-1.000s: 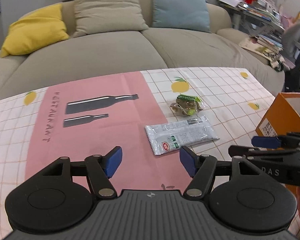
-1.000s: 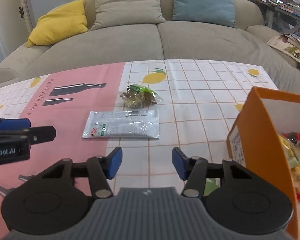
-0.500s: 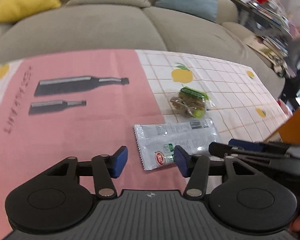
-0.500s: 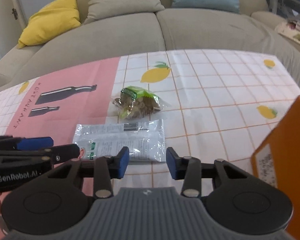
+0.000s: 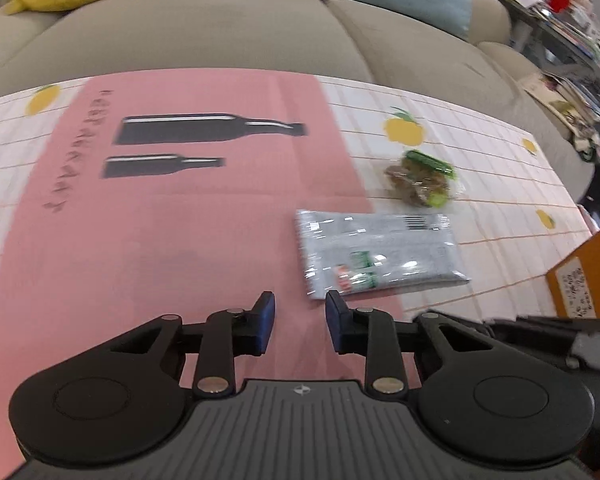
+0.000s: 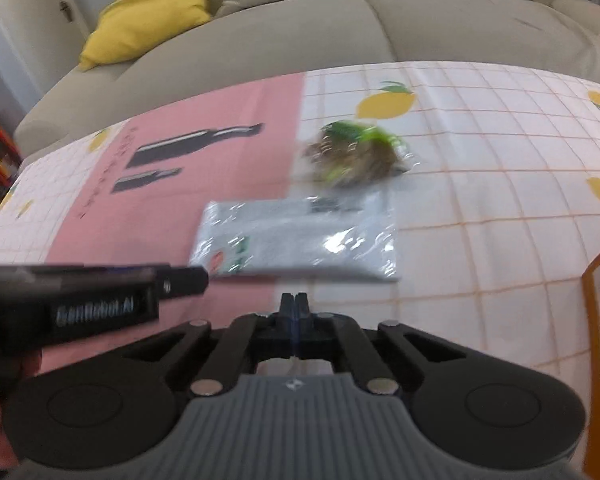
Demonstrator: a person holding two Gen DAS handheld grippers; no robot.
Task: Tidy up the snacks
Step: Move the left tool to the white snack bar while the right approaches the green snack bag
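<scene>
Left gripper (image 5: 300, 322): blue pads apart with a narrow gap, nothing between them; jaws have just been closing. It hangs over the pink panel of the tablecloth (image 5: 180, 240), its right pad just beside the near left corner of the silver packet (image 5: 380, 256).

Right gripper (image 6: 295, 305): pads pressed together, fully closed and empty; jaws have just been closing. It sits just short of the silver packet's near edge, over the checked part of the cloth.

Silver packet: flat on the table, straddling the border between pink panel and white lemon-print grid.

Green-and-brown snack bag (image 6: 352, 154): clear wrapper, lying just behind the silver packet, blurred in the right view.

Orange box (image 5: 584, 280): at the right edge of the table, well apart from both packets.

Sofa (image 5: 204, 28): behind the table, with a yellow cushion (image 6: 148, 8).
</scene>
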